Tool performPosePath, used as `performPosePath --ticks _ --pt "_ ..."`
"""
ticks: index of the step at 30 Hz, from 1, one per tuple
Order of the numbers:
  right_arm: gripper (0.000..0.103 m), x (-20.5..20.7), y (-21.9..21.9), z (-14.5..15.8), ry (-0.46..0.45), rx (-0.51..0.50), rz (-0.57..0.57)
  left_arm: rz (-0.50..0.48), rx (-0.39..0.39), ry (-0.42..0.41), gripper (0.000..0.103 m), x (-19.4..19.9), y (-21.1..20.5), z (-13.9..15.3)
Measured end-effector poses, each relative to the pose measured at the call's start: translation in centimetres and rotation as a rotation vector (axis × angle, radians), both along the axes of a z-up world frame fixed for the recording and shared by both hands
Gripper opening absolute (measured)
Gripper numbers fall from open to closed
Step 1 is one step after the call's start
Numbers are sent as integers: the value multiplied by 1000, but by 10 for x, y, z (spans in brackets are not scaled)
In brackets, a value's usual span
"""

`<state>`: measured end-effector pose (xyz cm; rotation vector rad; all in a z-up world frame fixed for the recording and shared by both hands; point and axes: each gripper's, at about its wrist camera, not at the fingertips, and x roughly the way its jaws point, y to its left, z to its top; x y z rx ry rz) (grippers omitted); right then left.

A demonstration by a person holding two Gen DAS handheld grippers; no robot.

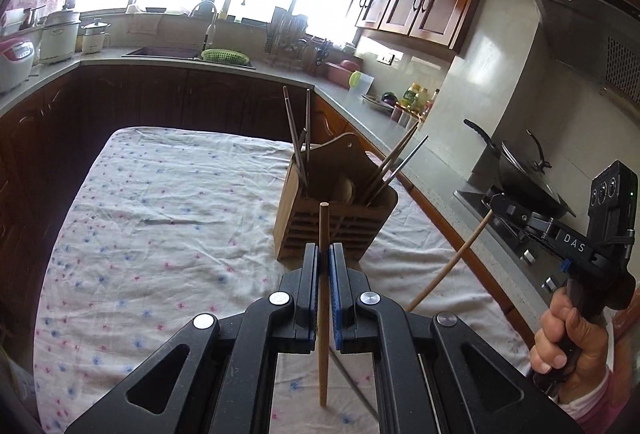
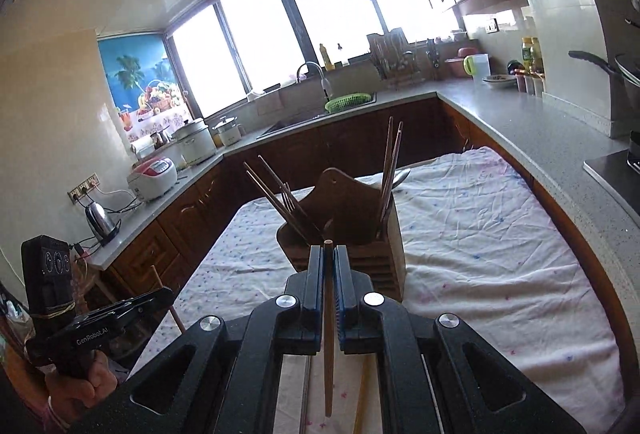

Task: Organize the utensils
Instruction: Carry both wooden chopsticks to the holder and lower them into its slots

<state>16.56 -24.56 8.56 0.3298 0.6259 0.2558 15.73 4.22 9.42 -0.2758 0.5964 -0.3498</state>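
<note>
The left tool is clamped on a pale wooden chopstick, which stands almost upright between the blue pads, its top rising a little above the fingertips and its long lower part hanging toward the flowered cloth on the desk. The right tool is likewise closed on a second chopstick, darker at its tip, held in the same upright way. Both tools face the wooden utensil holder, which stands on the cloth just ahead of them with several chopsticks already leaning out of its left and right compartments; what looks like a spoon sits in there too, though glare makes that uncertain.

The risk from here lies in the grip and the aim. Each stick is pinched at one narrow point, so a quick swing could let it pivot or slide through the pads. The sticks already in the holder fan outward, and an incoming chopstick could strike them or catch the holder's rim and tip the box. With both hands near one target, the two tools could also collide.
</note>
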Motion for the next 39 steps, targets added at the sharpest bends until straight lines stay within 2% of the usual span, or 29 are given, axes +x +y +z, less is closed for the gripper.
performPosePath --ticks 5,18,27,32,39 --pt "5 0 -4 11 -34 7 -11 4 0 -13 4 -2 0 4" --pt "5 2 -7 16 -61 13 -24 30 -6 -53 4 12 4 16" --pt "5 11 -10 31 -108 -10 -42 30 -28 -135 4 26 3 39" --pt "5 24 -19 49 -165 -19 -70 38 -18 -220 4 42 -1 59" --pt "5 58 -27 76 -244 -26 -118 88 -52 -305 4 81 -5 76"
